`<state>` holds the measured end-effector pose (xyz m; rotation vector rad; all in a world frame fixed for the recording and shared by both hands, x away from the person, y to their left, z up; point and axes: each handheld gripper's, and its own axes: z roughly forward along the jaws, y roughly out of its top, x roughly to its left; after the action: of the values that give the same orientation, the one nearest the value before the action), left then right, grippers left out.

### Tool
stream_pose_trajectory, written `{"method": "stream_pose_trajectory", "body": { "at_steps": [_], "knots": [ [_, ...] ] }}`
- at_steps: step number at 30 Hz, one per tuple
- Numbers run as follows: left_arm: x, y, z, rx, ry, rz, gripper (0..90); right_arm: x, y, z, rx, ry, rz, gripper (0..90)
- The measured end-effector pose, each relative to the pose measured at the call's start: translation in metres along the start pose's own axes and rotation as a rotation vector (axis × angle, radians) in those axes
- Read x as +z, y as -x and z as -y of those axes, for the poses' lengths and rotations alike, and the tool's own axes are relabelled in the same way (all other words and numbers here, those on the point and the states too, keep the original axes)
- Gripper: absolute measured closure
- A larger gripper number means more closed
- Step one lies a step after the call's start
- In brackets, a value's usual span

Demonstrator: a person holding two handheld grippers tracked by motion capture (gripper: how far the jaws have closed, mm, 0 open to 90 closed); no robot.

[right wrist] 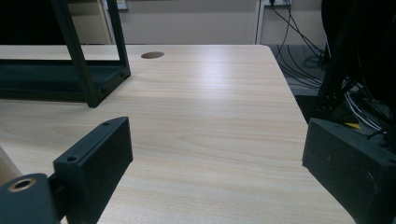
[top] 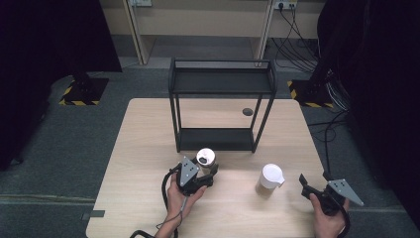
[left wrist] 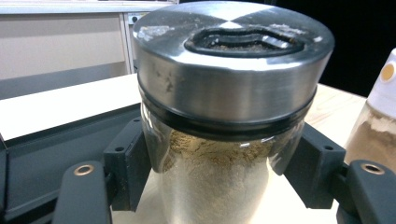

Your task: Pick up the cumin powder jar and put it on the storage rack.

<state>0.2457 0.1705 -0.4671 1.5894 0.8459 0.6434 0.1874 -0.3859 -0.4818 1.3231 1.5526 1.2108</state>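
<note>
My left gripper (top: 210, 167) is shut on a glass jar (top: 206, 158) with a steel lid, just in front of the black two-tier rack (top: 221, 94). In the left gripper view the jar (left wrist: 219, 186) holds brownish powder and both pads press on its glass sides, with the left gripper (left wrist: 219, 175) around it. A second jar with a white lid (top: 270, 178) stands on the table to the right, also seen at the edge as the white-lidded jar (left wrist: 378, 126). My right gripper (top: 314, 184) rests near the table's right front corner; the right gripper (right wrist: 217, 154) stands open over bare wood.
The wooden table (top: 148, 163) has a round cable hole (top: 247, 112) behind the rack. The rack's lower shelf (right wrist: 42, 81) lies to the left in the right gripper view. Cables and stand bases (top: 317, 91) lie on the floor beyond the table's far right.
</note>
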Motion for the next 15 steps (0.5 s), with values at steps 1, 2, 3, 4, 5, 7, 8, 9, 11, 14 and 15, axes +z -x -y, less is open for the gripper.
{"method": "stream_pose_trajectory", "body": {
  "at_steps": [1, 2, 3, 4, 5, 7, 8, 9, 11, 14, 15],
  "knots": [
    [-0.002, -0.001, 0.000, -0.001, 0.006, -0.010, 30.9, 0.000, 0.000, 0.000, 0.001, 0.002, 0.000, 8.6],
    [-0.003, -0.001, -0.001, -0.001, 0.011, -0.014, 30.9, 0.000, 0.000, 0.000, 0.000, 0.002, 0.001, 8.5],
    [-0.003, -0.001, -0.001, -0.001, 0.011, -0.014, 30.9, 0.000, 0.000, 0.000, -0.001, 0.002, 0.001, 8.6],
    [-0.004, -0.001, -0.001, 0.004, 0.018, -0.024, 30.9, 0.000, 0.000, 0.000, -0.002, 0.002, 0.000, 8.6],
    [-0.005, -0.001, -0.002, 0.005, 0.022, -0.027, 30.9, 0.000, -0.001, 0.000, -0.003, 0.002, 0.001, 8.6],
    [-0.006, -0.001, -0.002, 0.005, 0.027, -0.032, 30.9, 0.000, -0.001, 0.000, -0.005, 0.002, 0.001, 8.6],
    [-0.007, 0.000, -0.003, 0.008, 0.031, -0.038, 30.9, 0.000, -0.001, 0.000, -0.007, 0.002, 0.001, 8.6],
    [-0.009, 0.001, -0.004, 0.009, 0.043, -0.048, 30.9, 0.000, -0.001, 0.001, -0.007, 0.003, 0.001, 8.6],
    [-0.011, 0.002, -0.006, 0.012, 0.055, -0.052, 31.0, 0.000, -0.001, 0.000, -0.007, 0.003, 0.002, 8.5],
    [-0.012, 0.002, -0.009, 0.012, 0.065, -0.049, 30.9, 0.000, -0.001, 0.000, -0.011, 0.000, 0.003, 8.6],
    [-0.014, 0.001, -0.012, 0.004, 0.072, -0.037, 30.9, 0.000, -0.002, 0.000, -0.014, -0.003, 0.006, 8.6]
  ]
}}
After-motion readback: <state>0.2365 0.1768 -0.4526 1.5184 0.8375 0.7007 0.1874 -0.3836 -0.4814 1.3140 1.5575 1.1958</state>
